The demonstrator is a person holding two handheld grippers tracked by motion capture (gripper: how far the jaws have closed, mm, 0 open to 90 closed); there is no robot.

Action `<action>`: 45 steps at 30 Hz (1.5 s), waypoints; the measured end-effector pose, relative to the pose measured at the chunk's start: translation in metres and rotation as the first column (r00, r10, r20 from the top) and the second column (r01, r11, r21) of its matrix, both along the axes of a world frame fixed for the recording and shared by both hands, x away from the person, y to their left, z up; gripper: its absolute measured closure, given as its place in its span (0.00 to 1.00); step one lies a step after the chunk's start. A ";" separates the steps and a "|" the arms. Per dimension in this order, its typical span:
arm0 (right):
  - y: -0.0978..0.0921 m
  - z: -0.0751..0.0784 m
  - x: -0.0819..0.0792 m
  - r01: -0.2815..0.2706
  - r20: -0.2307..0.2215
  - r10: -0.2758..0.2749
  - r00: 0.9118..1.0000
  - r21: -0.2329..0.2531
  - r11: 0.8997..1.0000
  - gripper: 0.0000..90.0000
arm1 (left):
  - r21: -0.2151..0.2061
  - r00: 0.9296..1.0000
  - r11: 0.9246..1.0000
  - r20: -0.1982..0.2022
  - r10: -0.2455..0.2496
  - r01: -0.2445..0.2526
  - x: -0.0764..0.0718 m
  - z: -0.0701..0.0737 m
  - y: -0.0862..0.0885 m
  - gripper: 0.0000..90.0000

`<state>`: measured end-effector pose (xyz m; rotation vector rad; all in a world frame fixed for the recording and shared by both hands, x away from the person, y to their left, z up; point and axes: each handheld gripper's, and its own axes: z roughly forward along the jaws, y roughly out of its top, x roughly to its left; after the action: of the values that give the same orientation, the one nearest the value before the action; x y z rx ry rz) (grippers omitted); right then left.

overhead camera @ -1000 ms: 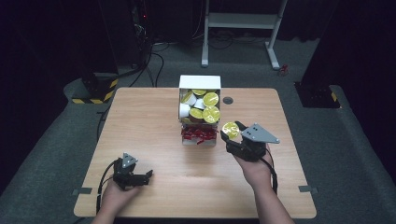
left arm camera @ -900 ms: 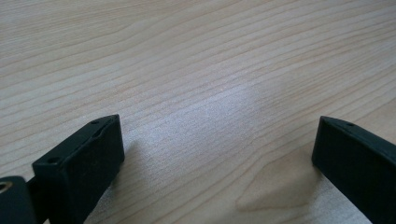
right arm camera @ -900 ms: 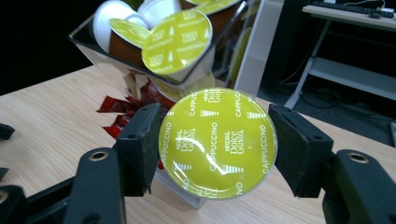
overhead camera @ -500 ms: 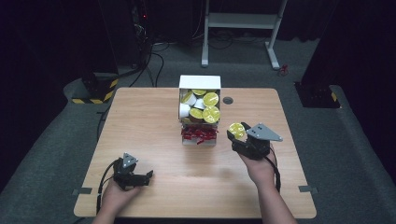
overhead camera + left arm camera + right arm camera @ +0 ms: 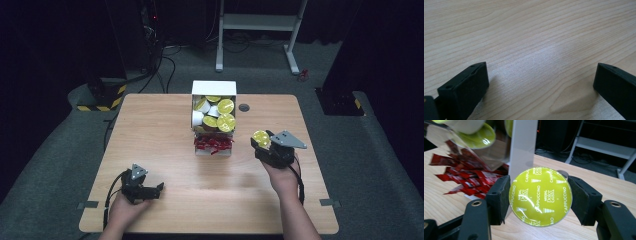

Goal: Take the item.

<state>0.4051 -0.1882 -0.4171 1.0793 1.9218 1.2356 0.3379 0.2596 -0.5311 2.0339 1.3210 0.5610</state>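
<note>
My right gripper (image 5: pixel 540 196) is clamped on the yellow-lidded capsule (image 5: pixel 540 196), held above the table (image 5: pixel 165 130) right of the white box (image 5: pixel 214 88); gripped only by its rim, it could slip and drop; my left gripper (image 5: pixel 540 82) rests apart, empty.

Yellow-green, white-lettered capsule (image 5: pixel 540 197); red sachets (image 5: pixel 466 176); white box (image 5: pixel 214 89); pale wood-grain table (image 5: pixel 529 37).

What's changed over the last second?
The right gripper, shut on a yellow-lidded capsule, has pulled back from the box toward the person and to the right. The left gripper stayed open, low over the table; the box and red sachets are unmoved.
</note>
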 end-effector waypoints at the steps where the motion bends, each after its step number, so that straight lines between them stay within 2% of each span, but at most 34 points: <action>1: -0.004 -0.002 0.002 0.010 -0.005 -0.010 1.000 -0.002 1.000 0.42 | 0.000 1.000 1.000 0.000 0.000 0.000 0.000 0.000 0.000 0.00; 9: -0.013 -0.010 0.009 0.053 -0.025 -0.053 0.998 -0.005 0.999 0.42 | 0.000 1.000 1.000 -0.002 0.000 0.000 0.000 0.000 0.000 0.00; 20: -0.025 -0.031 0.022 0.103 -0.079 -0.105 0.991 -0.030 0.994 0.42 | -0.002 1.000 1.000 0.000 0.002 -0.002 0.000 0.000 0.000 0.00; 22: -0.030 -0.038 0.026 0.122 -0.104 -0.125 0.987 -0.033 0.992 0.42 | -0.002 1.000 1.000 0.001 0.002 -0.002 0.000 0.000 0.000 0.00; 24: -0.031 -0.039 0.027 0.126 -0.107 -0.129 0.986 -0.037 0.991 0.42 | -0.002 1.000 1.000 0.000 0.003 -0.003 0.000 0.000 0.000 0.00; 26: -0.035 -0.047 0.031 0.147 -0.133 -0.151 0.980 -0.043 0.988 0.42 | -0.002 1.000 1.000 0.000 0.004 -0.004 0.000 0.000 0.000 0.01; 28: -0.036 -0.050 0.032 0.152 -0.141 -0.156 0.978 -0.045 0.987 0.42 | 0.000 1.000 1.000 0.002 0.004 -0.004 -0.001 0.000 0.000 0.01; 29: -0.039 -0.056 0.035 0.158 -0.158 -0.165 0.973 -0.060 0.986 0.42 | 0.000 1.000 1.000 0.001 0.005 -0.005 -0.001 0.000 0.000 0.01; 32: -0.040 -0.060 0.036 0.163 -0.169 -0.173 0.970 -0.070 0.984 0.42 | 0.001 1.000 1.000 0.002 0.005 -0.005 -0.001 0.000 0.000 0.01; 36: -0.042 -0.070 0.040 0.172 -0.205 -0.186 0.961 -0.088 0.981 0.42 | 0.001 1.000 1.000 0.001 0.006 -0.006 -0.001 0.000 -0.001 0.01; 38: -0.043 -0.072 0.041 0.168 -0.207 -0.184 0.961 -0.096 0.981 0.42 | 0.001 1.000 1.000 0.002 0.005 -0.005 -0.001 0.000 0.000 0.01; 39: -0.044 -0.076 0.043 0.174 -0.222 -0.193 0.956 -0.101 0.980 0.42 | 0.001 1.000 1.000 0.001 0.006 -0.006 -0.001 0.000 -0.001 0.01; 45: -0.044 -0.083 0.046 0.178 -0.253 -0.203 0.946 -0.117 0.977 0.42 | 0.001 1.000 1.000 0.001 0.005 -0.005 -0.001 0.000 -0.001 0.01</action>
<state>0.4510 -0.2322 -0.5003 1.4018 1.9895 0.9243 0.3365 0.2591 -0.5310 2.0311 1.3264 0.5648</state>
